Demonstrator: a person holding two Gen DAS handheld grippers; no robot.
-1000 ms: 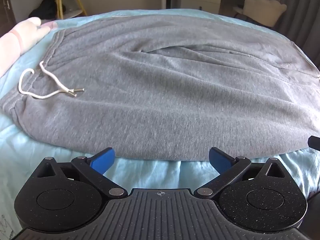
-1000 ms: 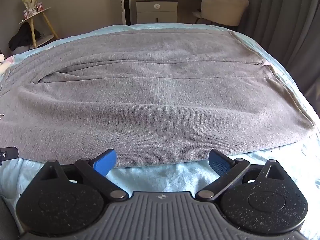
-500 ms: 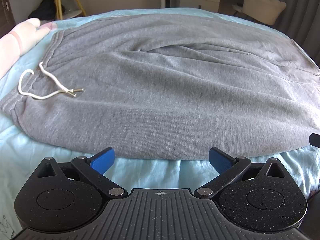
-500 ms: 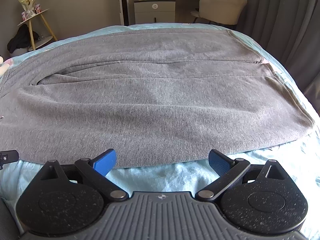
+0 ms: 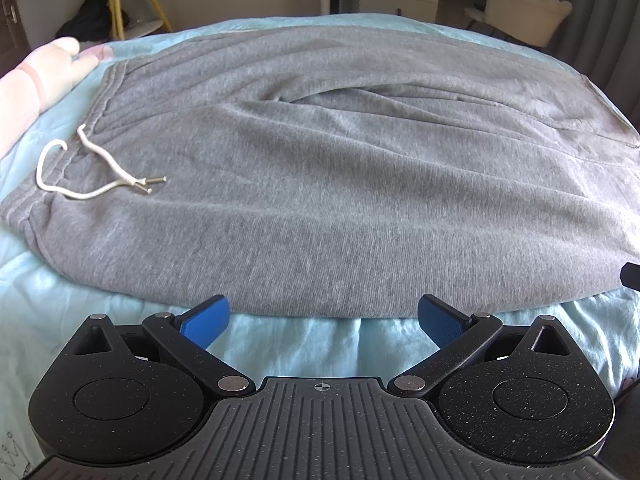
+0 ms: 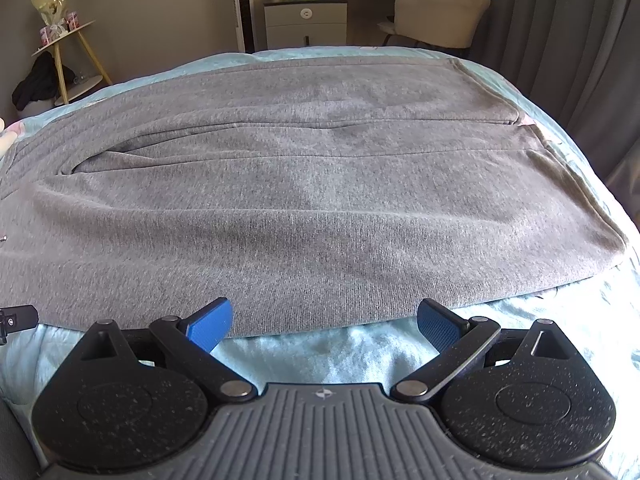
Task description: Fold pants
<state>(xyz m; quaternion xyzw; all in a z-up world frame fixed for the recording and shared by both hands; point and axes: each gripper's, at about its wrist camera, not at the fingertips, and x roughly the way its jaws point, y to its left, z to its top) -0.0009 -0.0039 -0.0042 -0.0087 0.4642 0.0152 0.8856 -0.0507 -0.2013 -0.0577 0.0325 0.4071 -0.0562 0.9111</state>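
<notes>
Grey sweatpants lie spread flat across a light blue bed, waistband at the left with a white drawstring on top. The two legs run to the right, their hems near the bed's right edge. My left gripper hovers open just short of the pants' near edge, nothing between its blue fingers. My right gripper is likewise open at the near edge of the leg part. A black piece of the other gripper shows at each view's side edge.
A pink stuffed toy lies on the bed at the far left by the waistband. Beyond the bed stand a yellow-legged side table, a white drawer unit, a cream chair and grey curtains.
Both grippers have crept slightly forward toward the near edge of the pants. Their fingers stay open and the pants have not moved.
</notes>
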